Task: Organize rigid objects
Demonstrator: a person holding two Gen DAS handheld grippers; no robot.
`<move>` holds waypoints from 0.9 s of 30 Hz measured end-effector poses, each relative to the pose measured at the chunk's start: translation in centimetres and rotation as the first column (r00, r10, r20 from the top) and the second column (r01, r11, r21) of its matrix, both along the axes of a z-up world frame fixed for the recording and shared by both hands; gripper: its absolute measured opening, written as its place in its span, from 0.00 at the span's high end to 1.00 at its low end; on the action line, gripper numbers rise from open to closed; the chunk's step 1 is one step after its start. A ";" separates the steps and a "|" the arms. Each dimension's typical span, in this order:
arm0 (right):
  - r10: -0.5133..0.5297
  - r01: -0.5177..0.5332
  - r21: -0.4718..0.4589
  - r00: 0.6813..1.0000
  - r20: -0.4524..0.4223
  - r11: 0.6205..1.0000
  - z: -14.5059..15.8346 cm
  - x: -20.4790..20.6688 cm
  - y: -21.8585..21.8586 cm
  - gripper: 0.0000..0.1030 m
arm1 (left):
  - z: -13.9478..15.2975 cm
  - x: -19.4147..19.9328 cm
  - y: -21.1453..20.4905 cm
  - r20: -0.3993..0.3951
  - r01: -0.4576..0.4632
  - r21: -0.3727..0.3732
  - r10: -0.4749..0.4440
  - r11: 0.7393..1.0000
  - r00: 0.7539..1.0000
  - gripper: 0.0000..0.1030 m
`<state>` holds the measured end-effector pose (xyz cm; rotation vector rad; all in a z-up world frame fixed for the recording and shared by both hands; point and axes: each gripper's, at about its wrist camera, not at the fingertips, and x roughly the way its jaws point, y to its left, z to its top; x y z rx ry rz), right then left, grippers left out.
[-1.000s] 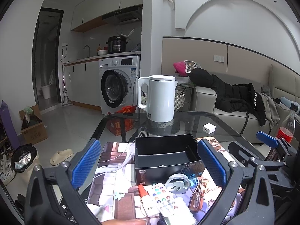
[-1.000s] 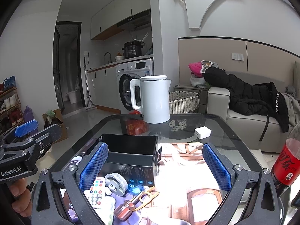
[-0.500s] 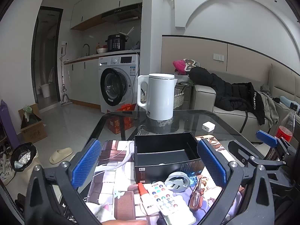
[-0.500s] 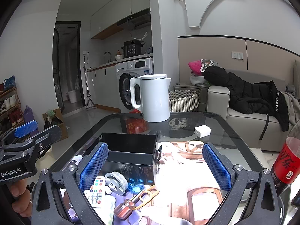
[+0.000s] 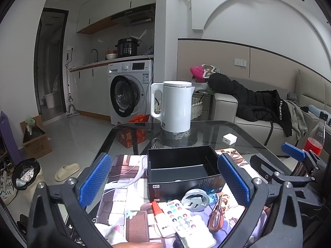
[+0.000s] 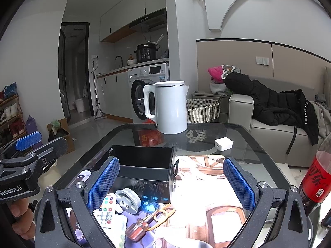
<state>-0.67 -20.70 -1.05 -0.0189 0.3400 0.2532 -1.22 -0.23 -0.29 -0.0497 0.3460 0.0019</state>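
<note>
An open black box (image 5: 182, 170) stands on the patterned mat on the glass table; it also shows in the right wrist view (image 6: 144, 171). In front of it lie a white remote with coloured buttons (image 5: 182, 220), a round grey adapter (image 5: 194, 199), an orange-handled screwdriver (image 5: 215, 219) and a red-capped white tube (image 5: 160, 219). The right wrist view shows the remote (image 6: 105, 209), adapter (image 6: 128, 199) and screwdriver (image 6: 138, 228). My left gripper (image 5: 164, 180) is open and empty above these items. My right gripper (image 6: 170, 184) is open and empty, to the right of the left one.
A white kettle (image 5: 174, 106) stands at the table's far edge. A small white charger (image 5: 229, 138) lies right of it. A red soda bottle (image 6: 316, 177) stands at the right edge. A sofa with a black jacket is behind, a washing machine beyond the table.
Both views have shifted very slightly; the kettle sits a little higher in frame. Both grippers stay open and empty.
</note>
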 end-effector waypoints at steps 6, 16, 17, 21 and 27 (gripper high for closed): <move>-0.001 0.001 -0.001 1.000 0.000 1.000 0.0 0.0 0.0 0.01 | -0.1 0.0 0.0 -0.004 -0.001 0.000 0.001 1.000 1.000 0.00; -0.007 0.007 0.008 1.000 -0.003 1.000 0.0 0.4 -0.2 0.01 | -0.2 0.0 0.3 -0.005 0.006 -0.040 -0.006 0.999 1.000 0.00; -0.008 0.008 0.009 1.000 -0.002 1.000 0.1 0.3 -0.2 0.01 | -0.2 0.0 0.5 -0.006 0.004 -0.048 -0.004 0.999 1.000 0.00; -0.025 0.025 0.019 1.000 0.001 1.000 0.7 0.6 -0.6 0.01 | -0.1 1.0 0.4 -0.059 -0.019 -0.019 0.017 1.000 0.998 0.00; 0.039 -0.048 -0.042 0.981 -0.188 0.998 -0.3 3.9 0.0 0.01 | -3.9 5.1 0.5 -0.364 -0.021 -0.029 0.008 0.999 0.931 0.02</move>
